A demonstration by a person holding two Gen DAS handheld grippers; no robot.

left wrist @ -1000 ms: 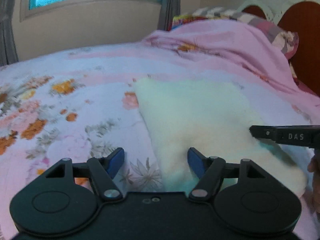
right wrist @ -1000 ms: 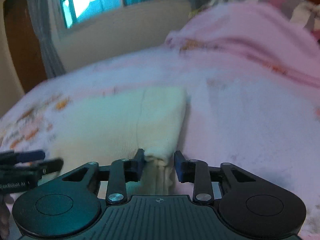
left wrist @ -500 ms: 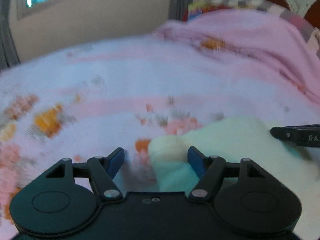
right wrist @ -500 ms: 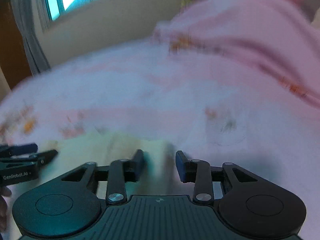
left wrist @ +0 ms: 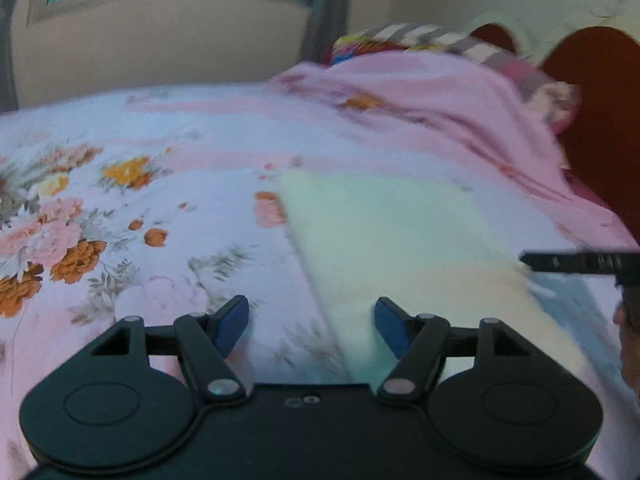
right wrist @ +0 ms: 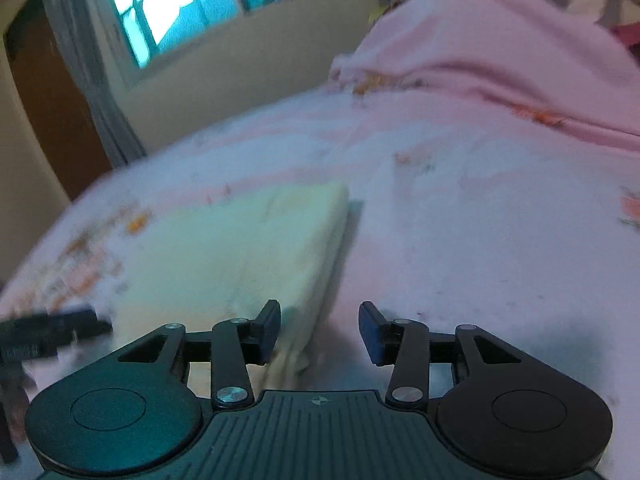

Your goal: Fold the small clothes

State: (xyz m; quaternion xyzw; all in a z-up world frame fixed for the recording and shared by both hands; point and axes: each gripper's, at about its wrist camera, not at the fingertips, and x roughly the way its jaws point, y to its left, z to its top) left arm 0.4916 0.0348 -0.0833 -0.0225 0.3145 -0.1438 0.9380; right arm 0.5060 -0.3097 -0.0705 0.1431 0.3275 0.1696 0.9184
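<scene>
Cream, soft-napped garment (left wrist: 400,240) lying flat on floral bedsheet (left wrist: 120,208), already doubled into a rough rectangle, layered edge showing along its right side in the right wrist view; likely laid out this way so the next fold can be taken across a smooth face.

Left gripper (left wrist: 312,320) with jaws standing wide apart, straddling the garment's near left edge, nothing pinched; blue pads clear of cloth on both sides as far as visible.

Right gripper (right wrist: 319,330) with jaws just been opening, now apart; the near right corner of the garment between them, close to the left pad, not pressed by both; judged a release after laying down a fold.

Each tool's tip also visible at the margin of the other's view, both at the near end of the garment, one per side.

Edges: left edge straight, far edge slightly blurred, right edge thick and stacked. Open room: bare sheet to left and right of cloth; bunched pink blanket (left wrist: 420,112) well beyond the far edge, headboard (left wrist: 600,120) behind it; nothing crowding a further fold.
</scene>
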